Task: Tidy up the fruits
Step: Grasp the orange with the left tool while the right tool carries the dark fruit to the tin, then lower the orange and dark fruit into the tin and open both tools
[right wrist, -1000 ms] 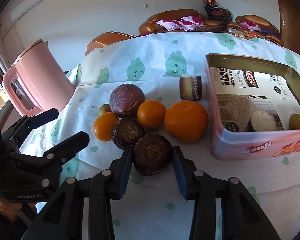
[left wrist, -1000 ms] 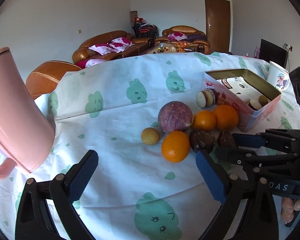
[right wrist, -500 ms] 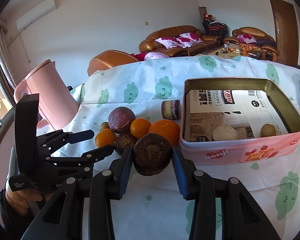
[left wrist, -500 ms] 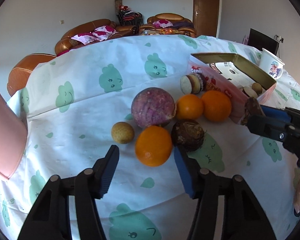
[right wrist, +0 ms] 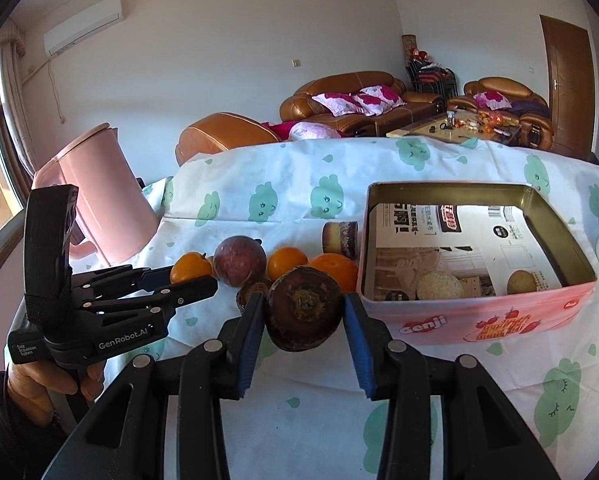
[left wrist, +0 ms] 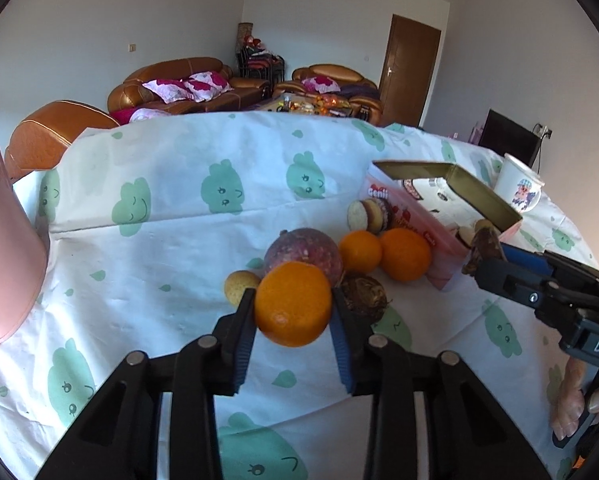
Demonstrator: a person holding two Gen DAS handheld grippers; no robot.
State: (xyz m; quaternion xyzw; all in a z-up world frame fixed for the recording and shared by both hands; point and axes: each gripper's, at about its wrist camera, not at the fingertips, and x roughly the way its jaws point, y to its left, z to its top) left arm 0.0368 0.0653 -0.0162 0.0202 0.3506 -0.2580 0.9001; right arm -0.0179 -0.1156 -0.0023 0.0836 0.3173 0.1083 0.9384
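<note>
My left gripper (left wrist: 292,295) has an orange (left wrist: 293,304) between its blue pads; the jaws are closing and both pads touch the peel. In the right wrist view that orange (right wrist: 190,266) shows at its fingertips. My right gripper (right wrist: 303,300) is shut on a dark brown round fruit (right wrist: 304,312), held above the cloth just left of the pink tin (right wrist: 479,324). On the cloth lie a purple fruit (left wrist: 303,252), two oranges (left wrist: 360,251), a small yellow fruit (left wrist: 239,286) and another dark fruit (left wrist: 365,296). The tin holds a white ball (right wrist: 439,286) and a yellow fruit (right wrist: 521,282).
A pink kettle (right wrist: 103,200) stands at the table's left. A cut cake roll (left wrist: 369,214) lies by the tin's far corner, and a white mug (left wrist: 517,188) stands beyond the tin. Brown sofas sit behind the table's far edge.
My left gripper's jaws went from wide apart to closed around the orange. The right gripper lifted the dark fruit off the cloth and brought it nearer the tin.
</note>
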